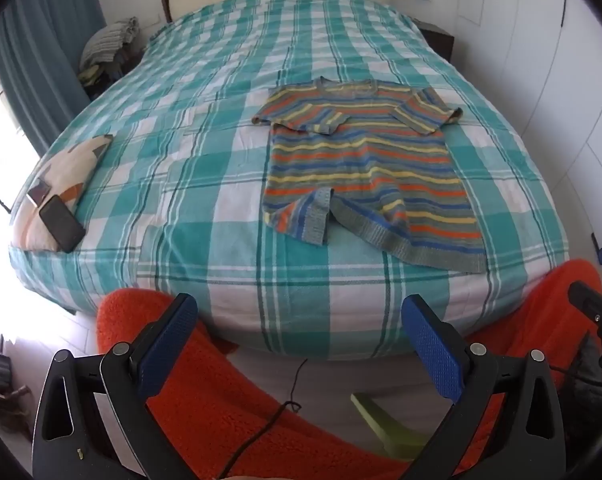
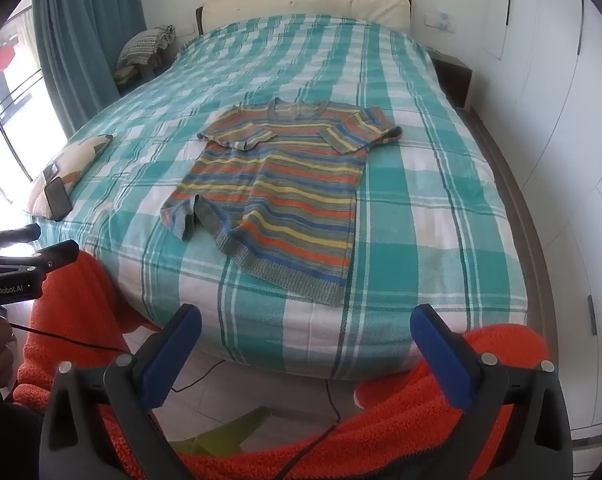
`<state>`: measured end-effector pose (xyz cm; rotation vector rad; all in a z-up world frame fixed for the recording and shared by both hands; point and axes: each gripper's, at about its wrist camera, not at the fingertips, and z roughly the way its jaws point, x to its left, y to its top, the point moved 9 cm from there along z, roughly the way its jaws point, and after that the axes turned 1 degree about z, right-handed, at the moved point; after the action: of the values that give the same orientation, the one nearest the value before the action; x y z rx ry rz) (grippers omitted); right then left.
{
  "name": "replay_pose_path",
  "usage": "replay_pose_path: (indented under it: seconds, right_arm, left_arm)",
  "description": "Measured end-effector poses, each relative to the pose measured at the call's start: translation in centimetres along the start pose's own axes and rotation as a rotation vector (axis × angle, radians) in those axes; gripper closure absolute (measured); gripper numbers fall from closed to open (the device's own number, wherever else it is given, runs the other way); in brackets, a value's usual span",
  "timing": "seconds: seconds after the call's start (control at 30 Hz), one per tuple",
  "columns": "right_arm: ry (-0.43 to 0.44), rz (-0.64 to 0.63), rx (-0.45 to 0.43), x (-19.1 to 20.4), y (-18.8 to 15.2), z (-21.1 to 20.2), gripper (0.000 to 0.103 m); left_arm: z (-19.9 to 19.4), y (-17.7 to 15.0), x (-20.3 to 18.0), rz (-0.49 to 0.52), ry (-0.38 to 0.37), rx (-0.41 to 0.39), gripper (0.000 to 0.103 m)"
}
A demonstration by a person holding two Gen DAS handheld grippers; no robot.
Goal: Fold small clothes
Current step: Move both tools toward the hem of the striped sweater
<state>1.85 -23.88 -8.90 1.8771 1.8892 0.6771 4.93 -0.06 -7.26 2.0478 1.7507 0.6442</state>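
Note:
A small striped knit sweater (image 1: 365,164) (image 2: 277,200) lies flat on the teal checked bedspread (image 1: 205,128) (image 2: 433,216), neck toward the headboard, both sleeves folded in over the chest and the near left hem corner flipped up. My left gripper (image 1: 301,316) hangs open off the foot of the bed, short of the sweater, nothing between its blue pads. My right gripper (image 2: 307,320) is open too, also below the bed's near edge, empty. The left gripper's body (image 2: 25,268) shows at the left edge of the right wrist view.
A patterned cushion (image 1: 65,176) with a dark phone (image 1: 61,222) (image 2: 58,199) on it rests at the bed's left edge. Orange fleece (image 1: 205,392) (image 2: 401,412) covers the person's legs below the grippers. A cable (image 1: 285,408), a green stool leg (image 1: 385,428), curtains (image 2: 85,28) and wardrobe doors (image 2: 561,120) surround the bed.

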Motion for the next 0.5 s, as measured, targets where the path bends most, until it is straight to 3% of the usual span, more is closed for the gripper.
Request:
replay_pose_path:
  seconds: [0.33, 0.5]
  right_arm:
    - [0.007, -0.007, 0.036, 0.4, 0.2, 1.6, 0.000]
    - [0.010, -0.012, 0.040, 0.6, 0.4, 2.0, 0.000]
  left_arm:
    - [1.4, -0.9, 1.2, -0.034, -0.013, 0.056, 0.001]
    - [3.1, -0.8, 2.3, -0.065, 0.027, 0.087, 0.001]
